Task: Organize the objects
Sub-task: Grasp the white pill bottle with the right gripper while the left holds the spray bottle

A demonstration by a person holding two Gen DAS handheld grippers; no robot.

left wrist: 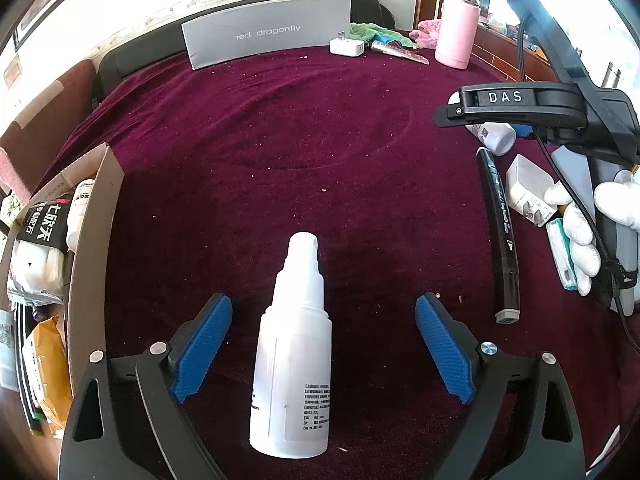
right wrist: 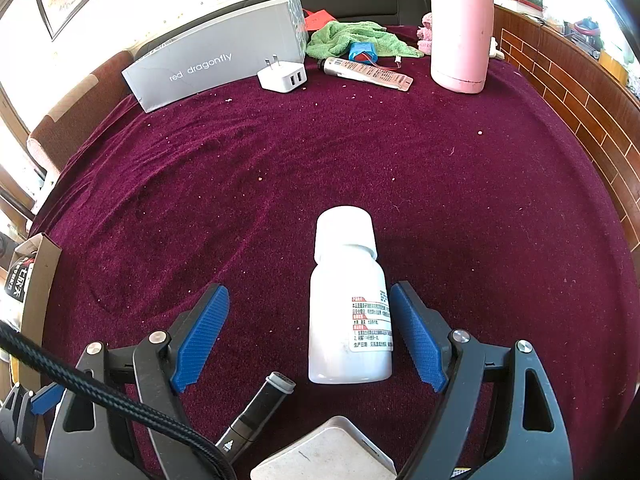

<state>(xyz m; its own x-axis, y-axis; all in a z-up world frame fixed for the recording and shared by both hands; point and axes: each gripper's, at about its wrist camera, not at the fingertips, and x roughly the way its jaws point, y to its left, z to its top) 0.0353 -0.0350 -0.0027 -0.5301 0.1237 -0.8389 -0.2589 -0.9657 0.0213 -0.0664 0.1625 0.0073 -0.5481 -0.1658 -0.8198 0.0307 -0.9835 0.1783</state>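
On the dark red cloth (left wrist: 280,128) that covers the table, your two grippers stand wide apart in their jaws, and neither one presses on anything. Between the blue pads of your left gripper (left wrist: 323,346) lies a white spray bottle (left wrist: 294,356), its nozzle pointing away from you; there is free cloth on both sides of it, so the pads do not touch it. Your right gripper (right wrist: 309,334) is open too. A white pill bottle (right wrist: 349,312) lies between its pads, close against the right pad; whether it touches that pad, I cannot tell. The left pad is clearly apart from it.

To the left of the spray bottle you have a cardboard box (left wrist: 94,248) with packets already inside. To the right lies a black marker (left wrist: 500,236), and beside it a white charger (left wrist: 528,188), near your gloved hand (left wrist: 576,224).

At the far edge of the cloth stand a grey box (right wrist: 216,56) with the words "red dragonfly", a white plug adapter (right wrist: 282,75), a tube (right wrist: 366,72), a green towel (right wrist: 352,38) and a pink flask (right wrist: 462,28).
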